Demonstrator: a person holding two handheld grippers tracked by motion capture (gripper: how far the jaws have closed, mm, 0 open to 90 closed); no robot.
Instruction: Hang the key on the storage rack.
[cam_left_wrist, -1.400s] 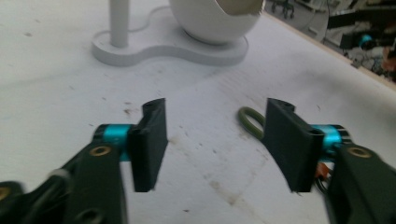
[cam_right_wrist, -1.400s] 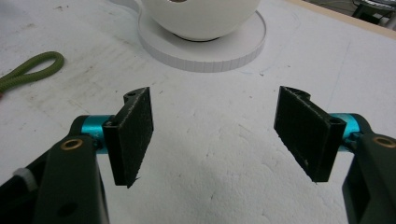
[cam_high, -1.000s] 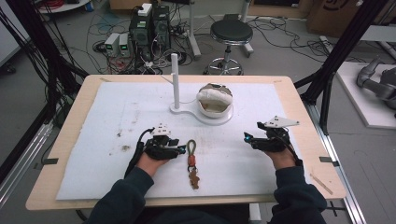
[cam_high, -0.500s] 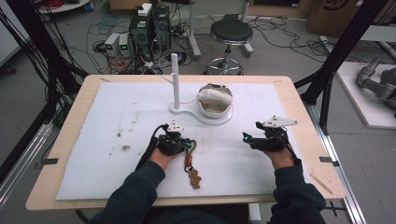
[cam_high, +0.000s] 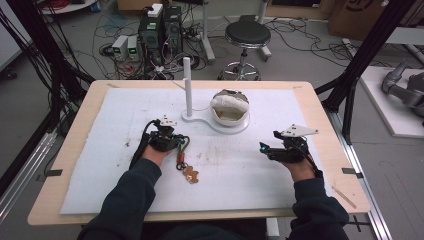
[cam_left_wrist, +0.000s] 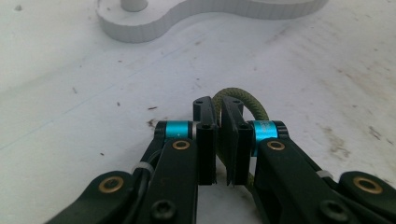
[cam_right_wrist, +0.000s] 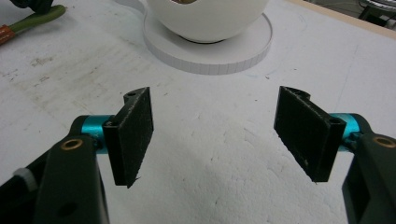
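My left gripper (cam_left_wrist: 218, 140) is clamped on the olive cord loop (cam_left_wrist: 243, 100) of a keychain (cam_high: 186, 167) lying left of the desk's middle, my right gripper (cam_right_wrist: 217, 135) stands wide apart holding nothing near the right edge, and the white bowl (cam_high: 229, 107) behind them holds something I cannot make out.

no legible text or labels

A pale wooden table (cam_high: 320, 100) topped with a white foam sheet (cam_high: 125, 110) stands on a grey floor (cam_high: 40, 85). Beyond its far edge sit a round black stool (cam_high: 247, 34), computer towers (cam_high: 161, 31) and tangled cables (cam_high: 300, 30). Black frame struts (cam_high: 367, 52) flank both sides.
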